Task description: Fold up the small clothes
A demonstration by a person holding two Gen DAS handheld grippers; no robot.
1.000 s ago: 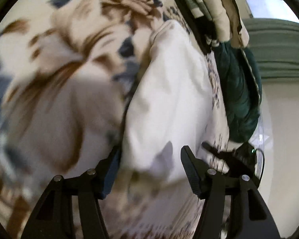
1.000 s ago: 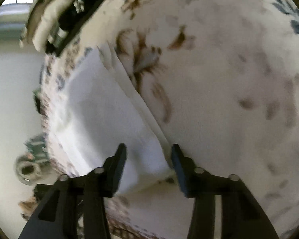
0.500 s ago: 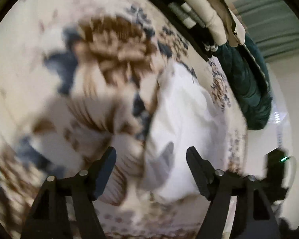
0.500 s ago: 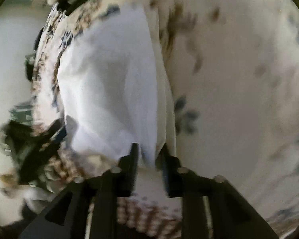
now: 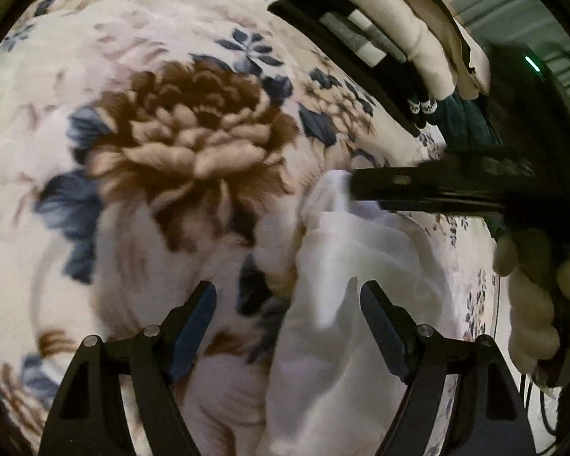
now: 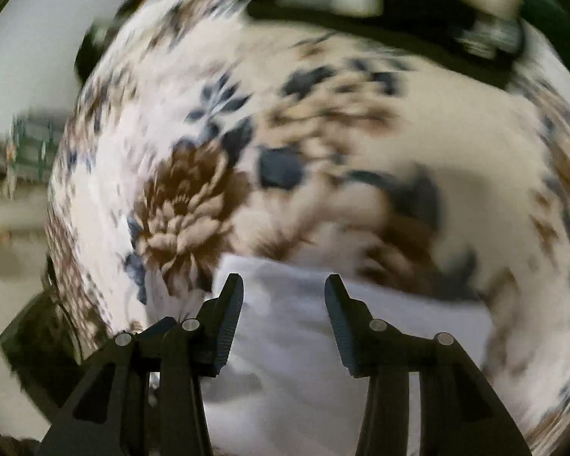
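Left claw [image 5: 287, 304] sat at the bottom of its own view, pointed steeply down at the bed, jaws wide apart with nothing pinched; they'd just been opening. The white garment [image 5: 345, 304] lay rumpled between and beyond its fingers, running from bottom centre up to mid-frame, not pressed by either pad. Right claw [image 5: 355, 182] came in from the right edge of the left view as a dark horizontal bar, tip at the garment's upper end; from that side I couldn't tell whether it pinched cloth. A hand [image 5: 532, 304] in a pale glove or sleeve wrapped its handle at lower right. In the right wrist view the right claw [image 6: 284, 296] also pointed steeply down, jaws partly apart and just reopened a little, white garment [image 6: 323, 342] visible in the gap and below, pads not seen pressing it. That frame was heavily motion-blurred. Surface was a bed with a cream floral bedspread [image 5: 193, 144], big brown blooms and dark blue leaves. Upper right of the left view: a stack of folded clothes [image 5: 391, 34], cream, black and striped, with a dark green quilted item [image 5: 463, 121] beside it, plus a bit of bright window and pale wall at the far corner. Left edge of the right view showed pale floor and blurred clutter, not identifiable.
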